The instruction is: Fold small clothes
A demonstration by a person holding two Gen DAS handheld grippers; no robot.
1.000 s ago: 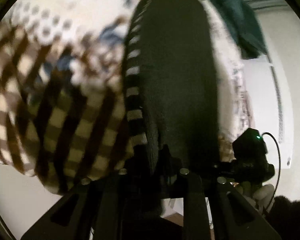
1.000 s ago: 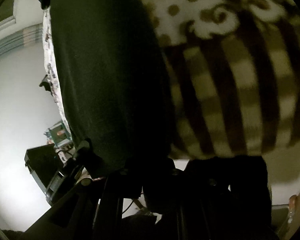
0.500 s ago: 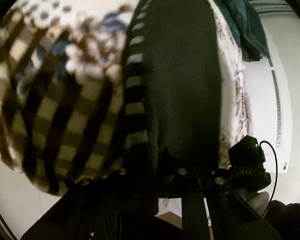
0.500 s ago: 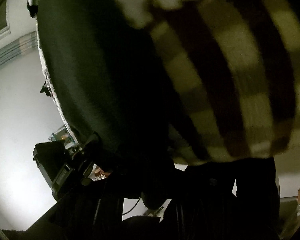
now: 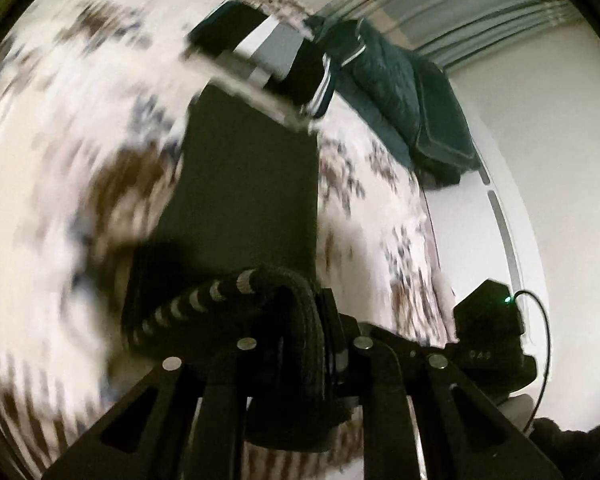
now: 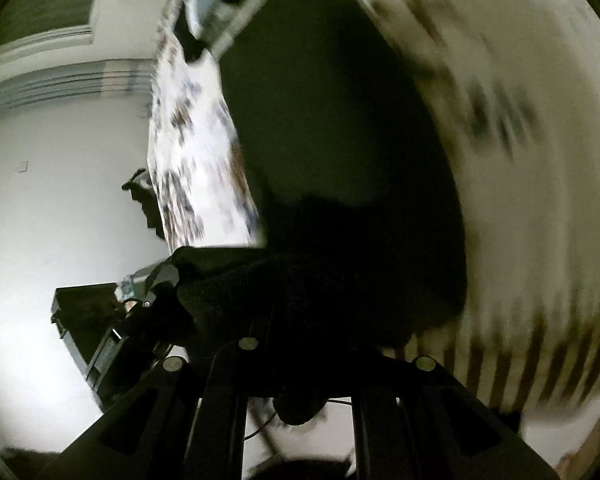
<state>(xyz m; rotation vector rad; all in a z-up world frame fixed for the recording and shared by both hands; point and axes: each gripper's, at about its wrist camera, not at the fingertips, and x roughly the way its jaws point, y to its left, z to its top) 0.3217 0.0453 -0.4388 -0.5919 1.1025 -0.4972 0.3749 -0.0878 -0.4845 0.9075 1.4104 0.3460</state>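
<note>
Right at my fingertips, the left gripper [image 5: 304,344] is clamped on a bunched edge of the dark garment [image 5: 244,200], its striped trim curling over the jaws. The right gripper [image 6: 300,344] is likewise clenched on the same cloth [image 6: 332,140], though that view is too dark to show the pinch itself. From both grips the garment runs away from me over the patterned blanket [image 5: 72,128], so I judge I'm carrying the near edge over for a fold.

My worry is the thin bite: each side holds only a rolled hem, and a quick swing could pull it free, or the far end could drag and skew the fold. Blur in both views suggests fast motion, which adds to that risk.

Farther out, the left view alone shows the trim, a striped piece [image 5: 268,60] past the garment's far end, a teal cloth [image 5: 404,92] beyond it, and the other gripper's body [image 5: 488,328]. The right view alone shows a dark unit [image 6: 96,336] beside the bed.
</note>
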